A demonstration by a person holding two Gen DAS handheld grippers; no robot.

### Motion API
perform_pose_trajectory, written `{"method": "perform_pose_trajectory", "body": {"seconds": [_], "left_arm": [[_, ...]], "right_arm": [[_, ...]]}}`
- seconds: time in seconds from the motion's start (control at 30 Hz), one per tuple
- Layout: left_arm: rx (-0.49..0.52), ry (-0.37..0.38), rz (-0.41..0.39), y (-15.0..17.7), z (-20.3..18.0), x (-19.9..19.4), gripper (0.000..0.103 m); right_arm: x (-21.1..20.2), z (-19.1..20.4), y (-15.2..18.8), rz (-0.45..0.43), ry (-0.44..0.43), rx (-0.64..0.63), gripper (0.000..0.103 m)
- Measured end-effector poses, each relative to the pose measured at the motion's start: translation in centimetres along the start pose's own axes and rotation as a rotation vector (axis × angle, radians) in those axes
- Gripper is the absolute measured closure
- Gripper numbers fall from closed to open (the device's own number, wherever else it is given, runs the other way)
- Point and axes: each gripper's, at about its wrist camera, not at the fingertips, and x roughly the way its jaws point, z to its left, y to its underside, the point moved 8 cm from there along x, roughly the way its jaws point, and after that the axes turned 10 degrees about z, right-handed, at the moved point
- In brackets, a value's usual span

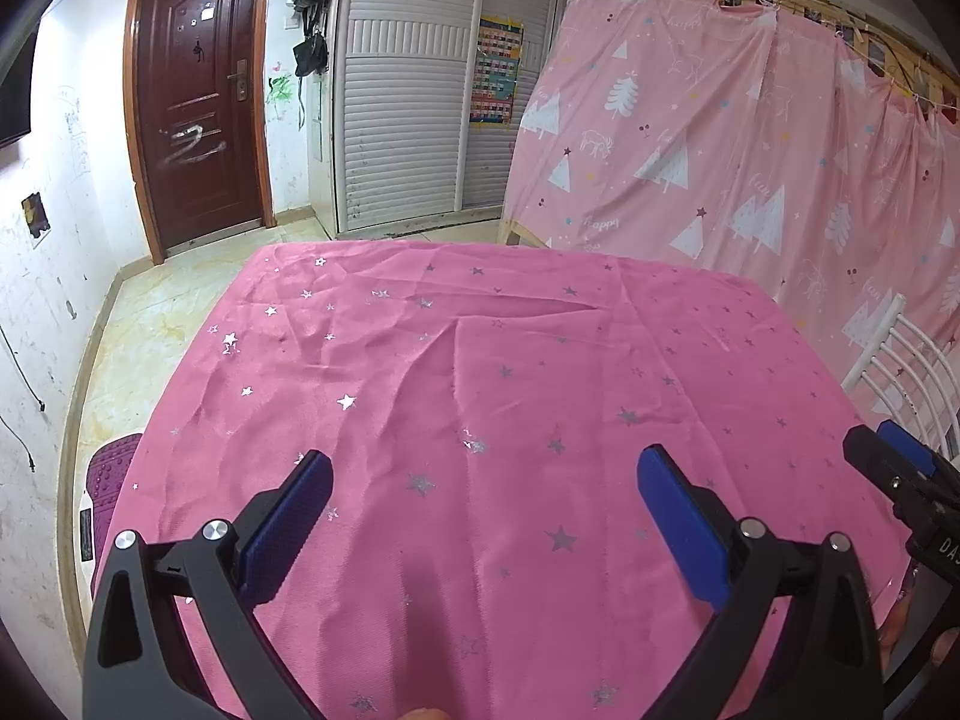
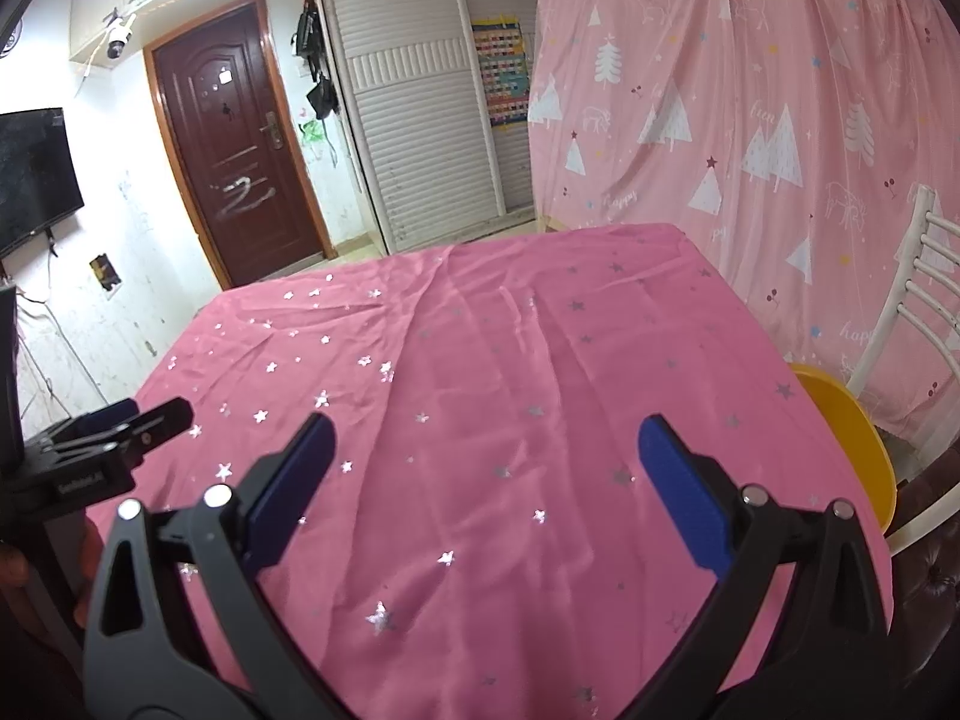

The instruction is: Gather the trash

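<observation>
Pink star-print tablecloth (image 1: pixel 480 372) covers the table; brown door (image 1: pixel 192 102) beyond.
Both my left gripper (image 1: pixel 485 468) and right gripper (image 2: pixel 486 438) hover over its near edge, jaws spread, gripping nothing.

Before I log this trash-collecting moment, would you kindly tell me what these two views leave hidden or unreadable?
- Trash: none shows on the pink tablecloth in either view.
- Yellow tub: right wrist view; the table edge hides its inside.
- Left hand-held gripper, open: its body leaves the bottom edge.
- Right hand-held gripper, open: likewise cut off.
- Wall chart: too small to read.
- Purple mat: left wrist view; the tablecloth covers part.
</observation>
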Motion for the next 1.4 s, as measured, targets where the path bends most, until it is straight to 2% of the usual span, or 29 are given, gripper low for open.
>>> {"method": "perform_pose_trajectory", "body": {"seconds": [0.33,1.4], "left_arm": [[0.0,0.0,0.003,0.1,-0.3,0.0,0.008],[0.005,-0.007,0.009,0.3,-0.7,0.1,0.008]], "right_arm": [[-0.5,-0.3,-1.1,-0.034,-0.001,0.028,0.006],[-0.1,0.3,-0.6,-0.026,-0.013,0.011,0.006]]}}
